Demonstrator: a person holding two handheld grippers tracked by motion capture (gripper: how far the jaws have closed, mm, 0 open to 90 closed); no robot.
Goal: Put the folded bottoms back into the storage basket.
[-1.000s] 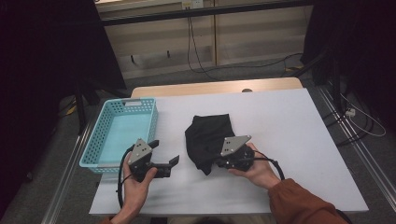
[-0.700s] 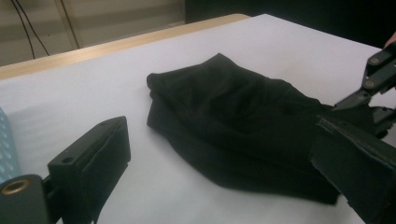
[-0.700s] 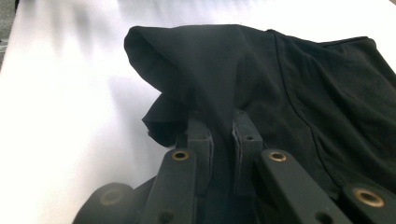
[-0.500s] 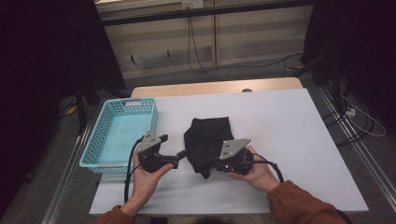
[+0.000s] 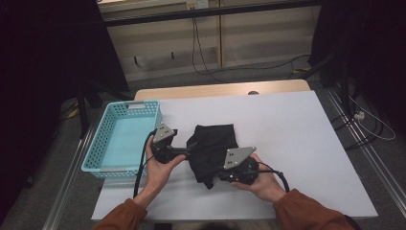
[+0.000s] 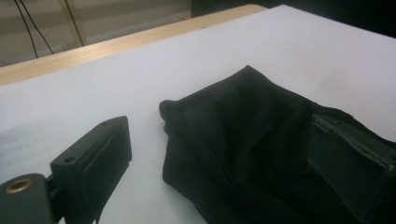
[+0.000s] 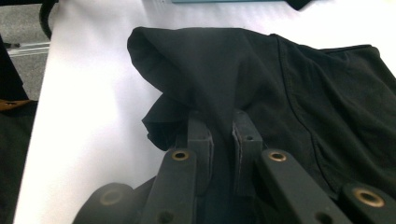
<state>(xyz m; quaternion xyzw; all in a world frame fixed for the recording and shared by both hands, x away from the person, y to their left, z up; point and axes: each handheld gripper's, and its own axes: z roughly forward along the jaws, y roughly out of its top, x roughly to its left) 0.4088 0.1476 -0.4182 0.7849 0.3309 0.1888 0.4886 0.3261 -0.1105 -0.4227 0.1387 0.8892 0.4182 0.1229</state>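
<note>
Right gripper (image 7: 219,135) pinching black cloth (image 7: 299,93); left gripper (image 6: 224,154) wide, straddling it.

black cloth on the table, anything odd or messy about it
Nothing damaged or spilled. The cloth lies crumpled rather than flat, its near corner bunched up where the right claw pinches it. The left claw is open at its other side. The basket sits squarely at the table's left edge.
</note>
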